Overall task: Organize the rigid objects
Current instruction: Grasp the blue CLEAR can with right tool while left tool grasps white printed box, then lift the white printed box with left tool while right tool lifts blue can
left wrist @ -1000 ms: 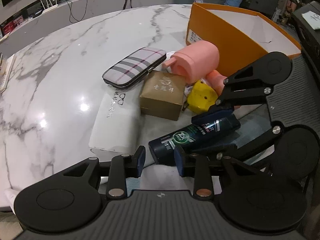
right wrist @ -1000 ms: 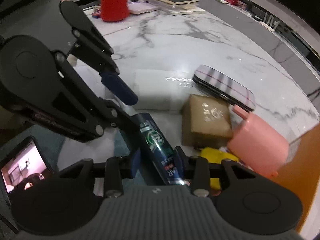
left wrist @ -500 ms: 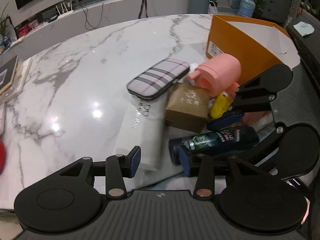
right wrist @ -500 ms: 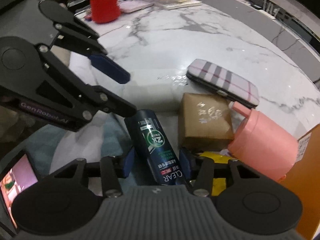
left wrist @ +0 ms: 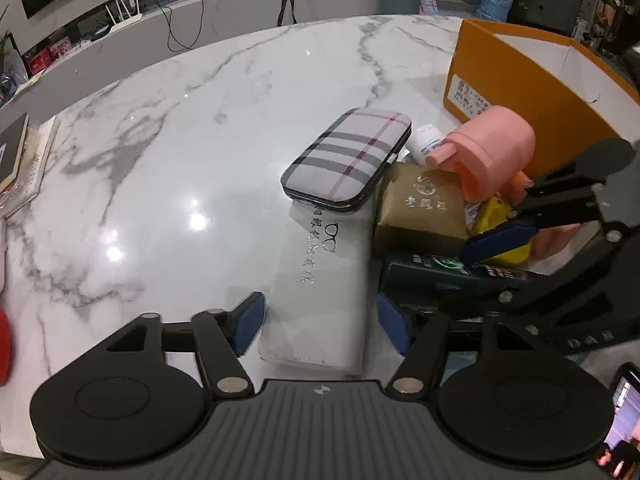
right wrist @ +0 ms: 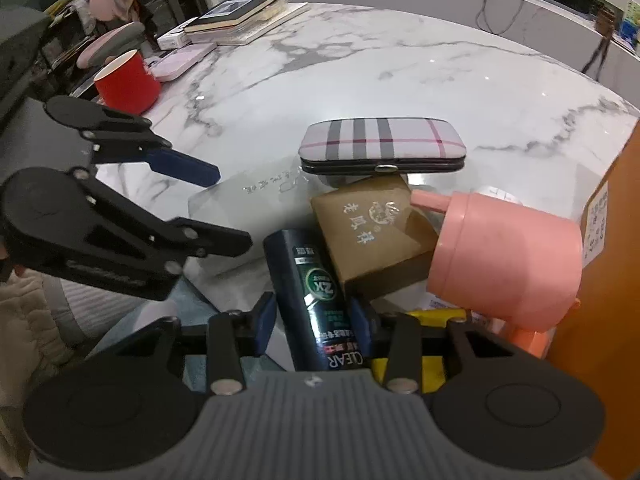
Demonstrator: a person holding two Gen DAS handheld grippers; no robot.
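A dark Clear bottle [right wrist: 316, 292] lies on the marble table among a pile of objects. My right gripper [right wrist: 314, 324] has its jaws on both sides of the bottle and grips it; the bottle also shows in the left wrist view [left wrist: 440, 276]. My left gripper [left wrist: 320, 324] is open wide, its jaws straddling the near end of a white glasses box [left wrist: 324, 280]. A plaid case [left wrist: 348, 160], a brown box [left wrist: 420, 208], a pink cup [left wrist: 492, 152] and a yellow object [left wrist: 496, 220] lie close together.
An orange cardboard box [left wrist: 520, 80] stands at the far right. A red mug [right wrist: 128, 84], a pink case [right wrist: 180, 62] and stacked books [right wrist: 244, 12] sit at the table's far left in the right wrist view. A small white bottle [left wrist: 428, 142] lies behind the pile.
My left gripper has opened wider and shifted left, from beside the bottle to over the white glasses box. My right gripper keeps its hold on the bottle.
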